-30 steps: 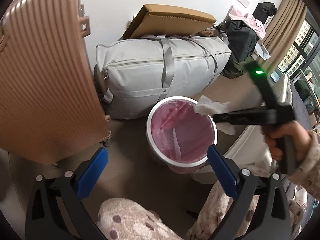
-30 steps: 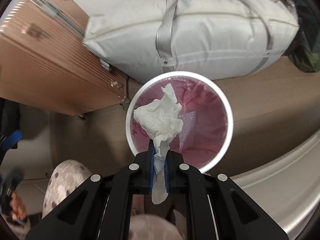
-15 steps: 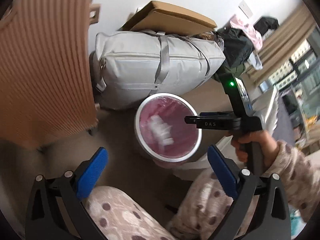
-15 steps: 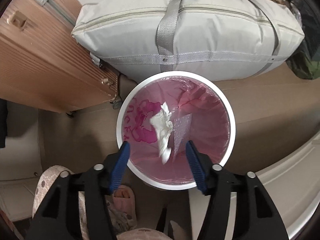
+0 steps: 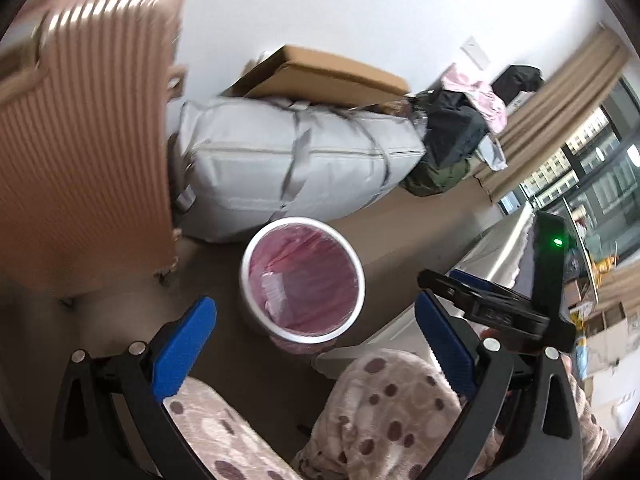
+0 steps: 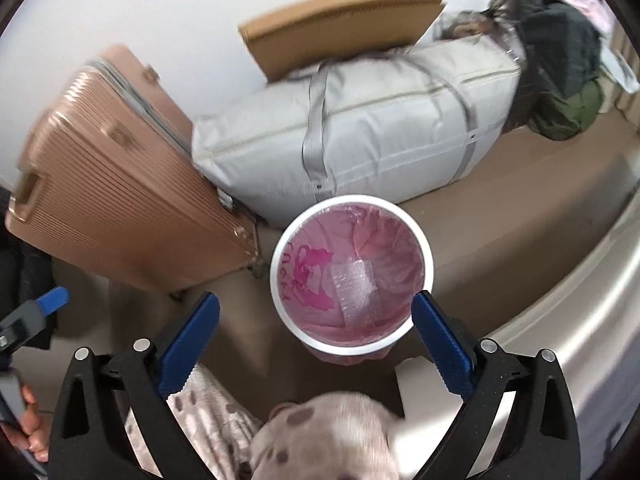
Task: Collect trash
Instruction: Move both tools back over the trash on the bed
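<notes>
A round white bin (image 5: 243,276) with a pink liner stands on the brown floor. A clear bubble-wrap piece (image 6: 354,284) lies inside it; the white tissue does not show. My right gripper (image 6: 314,300) hangs above the bin's near rim (image 6: 273,272). Its blue-padded jaws are opening wide and nothing is between them. It also shows in the left wrist view as my right gripper (image 5: 480,300), to the right of the bin, in a hand. My left gripper (image 5: 312,304) is open and empty, above the bin's near side.
A rose-gold suitcase (image 6: 104,184) stands left of the bin. A grey zipped bag (image 6: 360,128) with a cardboard box (image 6: 340,24) on it lies behind. Dark clothes (image 5: 452,128) are piled at the right. The person's spotted pyjama legs (image 5: 384,408) and a pale curved edge (image 6: 560,300) are close by.
The right gripper let go of the white tissue, which fell into the bin. Its jaws went from shut to wide open. Both grippers have risen away from the bin.
</notes>
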Tool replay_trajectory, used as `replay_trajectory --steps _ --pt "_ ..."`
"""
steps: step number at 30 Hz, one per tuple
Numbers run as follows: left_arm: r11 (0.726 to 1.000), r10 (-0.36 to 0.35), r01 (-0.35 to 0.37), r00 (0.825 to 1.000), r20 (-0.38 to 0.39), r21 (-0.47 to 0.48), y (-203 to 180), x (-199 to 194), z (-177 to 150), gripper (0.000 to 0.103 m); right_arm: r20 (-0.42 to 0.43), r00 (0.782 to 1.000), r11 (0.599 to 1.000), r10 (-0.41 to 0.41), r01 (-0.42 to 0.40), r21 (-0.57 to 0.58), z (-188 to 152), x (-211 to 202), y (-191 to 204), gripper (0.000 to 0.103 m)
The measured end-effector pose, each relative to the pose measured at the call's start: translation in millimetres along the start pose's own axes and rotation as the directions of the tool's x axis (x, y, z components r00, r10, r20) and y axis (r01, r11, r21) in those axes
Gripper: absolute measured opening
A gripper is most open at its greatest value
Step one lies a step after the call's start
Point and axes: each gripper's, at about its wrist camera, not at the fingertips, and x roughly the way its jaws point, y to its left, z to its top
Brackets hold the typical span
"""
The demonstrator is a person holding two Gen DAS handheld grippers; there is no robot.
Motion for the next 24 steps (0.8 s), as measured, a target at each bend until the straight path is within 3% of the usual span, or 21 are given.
replay_trajectory --steps 5,8,13,20,24 --pt "0.994 -0.079 0.077 0.997 0.026 0.072 -50.3 -16.3 -2.9 0.098 0.102 0.995 0.999 0.006 -0.002 -0.038 -15.8 -72.2 -15.2 0.096" --pt "0.981 -0.111 0.107 0.994 0.017 0.165 -90.2 -20.0 -9.3 0.098 0.152 0.988 0.998 -0.016 0.026 -0.059 -26.4 -113.3 -32.3 0.096" --pt "0.931 -0.17 0.17 0.985 -0.031 0.323 -157.1 -16.0 -26.3 0.098 0.223 0.971 0.991 -0.091 0.11 -0.074 -53.5 -181.4 -79.4 0.096" --pt "0.812 -0.211 0.254 0.967 -0.142 0.525 -241.9 1.0 -60.2 0.098 0.252 0.944 0.975 -0.215 0.223 -0.007 -111.6 -257.1 -157.8 0.096" --pt "0.714 -0.222 0.291 0.957 -0.188 0.637 -284.3 24.5 -84.0 0.098 0.213 0.938 0.962 -0.274 0.27 0.048 -151.5 -280.7 -194.0 0.096"
